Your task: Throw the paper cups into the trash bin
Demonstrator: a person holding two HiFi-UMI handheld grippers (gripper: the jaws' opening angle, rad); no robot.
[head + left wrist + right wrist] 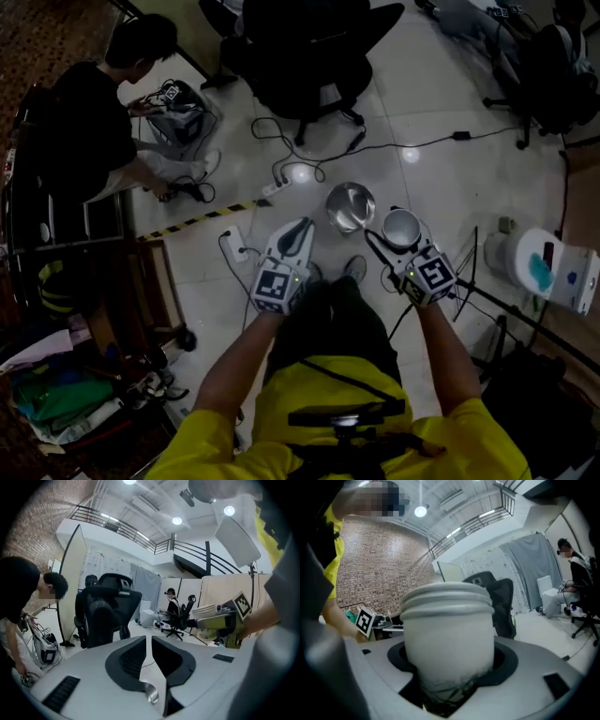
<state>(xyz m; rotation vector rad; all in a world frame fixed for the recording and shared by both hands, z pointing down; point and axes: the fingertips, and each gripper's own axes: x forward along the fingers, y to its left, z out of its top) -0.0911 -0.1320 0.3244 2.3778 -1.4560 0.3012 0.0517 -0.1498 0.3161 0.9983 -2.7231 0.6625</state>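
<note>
My right gripper (pixel 403 236) is shut on a stack of white paper cups (pixel 401 225), held mouth-up over the tiled floor. In the right gripper view the cups (pixel 447 630) fill the middle, with a grey jaw hugging each side. A round silvery bin (pixel 350 206) stands on the floor just left of the cups, between the two grippers. The left gripper (pixel 298 234) is shut and holds nothing; in its own view the dark pads (pixel 136 660) meet along a thin seam. That view also shows the right gripper and its cups (pixel 212 611) at the right.
A black office chair (pixel 300 56) stands beyond the bin. A person (pixel 94 122) crouches at the left by a small device, with cables (pixel 281 173) and striped tape (pixel 197 220) across the floor. A white container (pixel 553 267) sits at the right. Clutter (pixel 66 394) fills the lower left.
</note>
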